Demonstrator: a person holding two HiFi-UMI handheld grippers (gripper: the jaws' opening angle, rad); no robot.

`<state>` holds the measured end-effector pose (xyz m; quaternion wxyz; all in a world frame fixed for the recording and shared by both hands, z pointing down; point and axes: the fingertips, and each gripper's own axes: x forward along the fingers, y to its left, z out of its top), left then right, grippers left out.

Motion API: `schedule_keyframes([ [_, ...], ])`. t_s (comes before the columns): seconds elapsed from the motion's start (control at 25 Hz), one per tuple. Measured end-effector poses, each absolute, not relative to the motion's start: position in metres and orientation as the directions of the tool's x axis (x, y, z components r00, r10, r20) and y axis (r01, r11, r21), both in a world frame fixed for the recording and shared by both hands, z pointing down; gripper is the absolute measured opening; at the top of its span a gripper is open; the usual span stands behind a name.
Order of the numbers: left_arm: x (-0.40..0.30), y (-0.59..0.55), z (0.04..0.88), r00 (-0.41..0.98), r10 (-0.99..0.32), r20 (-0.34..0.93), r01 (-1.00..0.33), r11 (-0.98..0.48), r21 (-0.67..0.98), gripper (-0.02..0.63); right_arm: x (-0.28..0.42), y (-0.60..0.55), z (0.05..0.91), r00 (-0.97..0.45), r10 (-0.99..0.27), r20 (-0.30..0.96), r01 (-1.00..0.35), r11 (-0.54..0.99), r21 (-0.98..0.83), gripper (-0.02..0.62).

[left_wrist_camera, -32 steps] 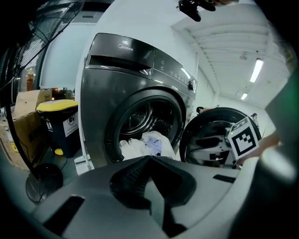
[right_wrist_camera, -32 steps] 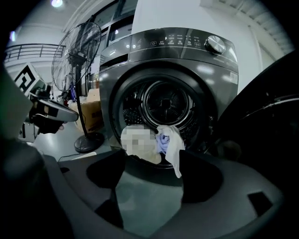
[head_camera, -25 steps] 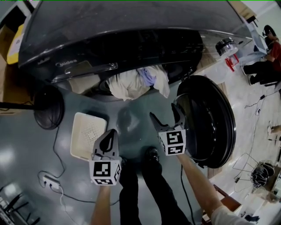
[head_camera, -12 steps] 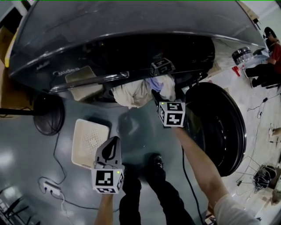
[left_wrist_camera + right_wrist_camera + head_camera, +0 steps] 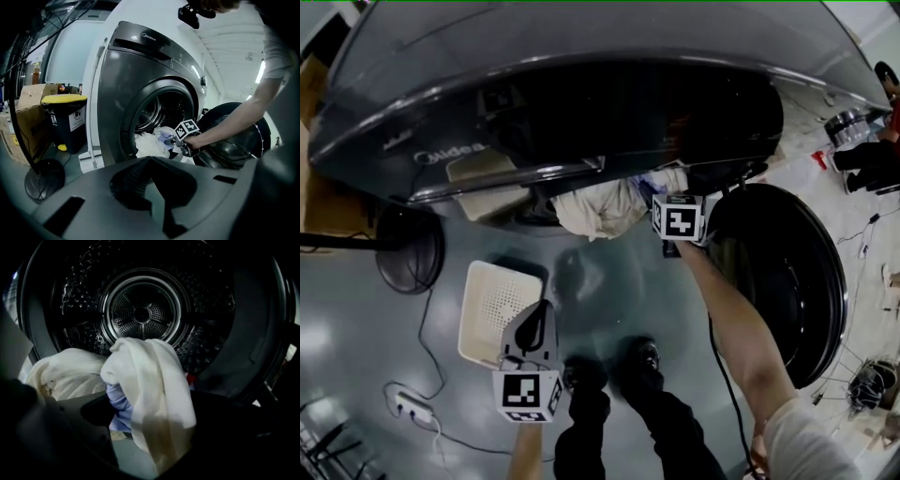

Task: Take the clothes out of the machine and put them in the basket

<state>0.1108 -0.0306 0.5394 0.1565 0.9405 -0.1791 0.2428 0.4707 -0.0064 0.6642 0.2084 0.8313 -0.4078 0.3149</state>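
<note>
A dark front-loading machine [image 5: 581,103] has its drum mouth open. A bundle of clothes [image 5: 605,206] spills from it over the rim. In the right gripper view a white cloth [image 5: 154,380] hangs over a lavender one [image 5: 119,404], with a cream cloth [image 5: 65,373] to the left. My right gripper [image 5: 666,192] is at the drum mouth. Its jaws are opening, and the white cloth hangs between them [image 5: 154,427]. My left gripper [image 5: 542,311] hovers low over the floor beside the white basket [image 5: 497,300], shut and holding nothing.
The round machine door [image 5: 787,272] stands swung open on the right. A fan base [image 5: 408,251] and a power strip [image 5: 411,405] lie left of the basket. A yellow-lidded bin [image 5: 65,117] and a cardboard box [image 5: 28,126] stand left of the machine. The person's shoes [image 5: 642,356] are below.
My right gripper has moved from in front of the open door up to the drum mouth and into the hanging clothes. My left gripper has sunk slightly beside the basket.
</note>
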Motion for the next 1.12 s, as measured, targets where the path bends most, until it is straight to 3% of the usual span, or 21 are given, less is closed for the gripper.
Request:
schedule_keyframes([
  [0.12, 0.108, -0.029, 0.548, 0.81, -0.257, 0.527, -0.413, -0.888, 0.201, 0.017, 0.469, -0.008, 0.672, 0.446, -0.539, 0.714, -0.808, -0.586, 0.062, 0.455],
  [0.36, 0.116, -0.028, 0.549, 0.817, -0.254, 0.517, -0.404, -0.893, 0.2, 0.017, 0.468, -0.005, 0.671, 0.401, -0.566, 0.72, -0.817, -0.577, 0.001, 0.238],
  [0.56, 0.125, -0.026, 0.544, 0.82, -0.247, 0.516, -0.398, -0.894, 0.205, 0.017, 0.471, -0.005, 0.663, 0.362, -0.559, 0.746, -0.828, -0.561, -0.019, 0.155],
  [1.12, 0.132, -0.011, 0.492, 0.832, -0.211, 0.513, -0.362, -0.907, 0.215, 0.017, 0.447, 0.022, 0.534, 0.487, -0.666, 0.566, -0.813, -0.582, 0.015, 0.137],
])
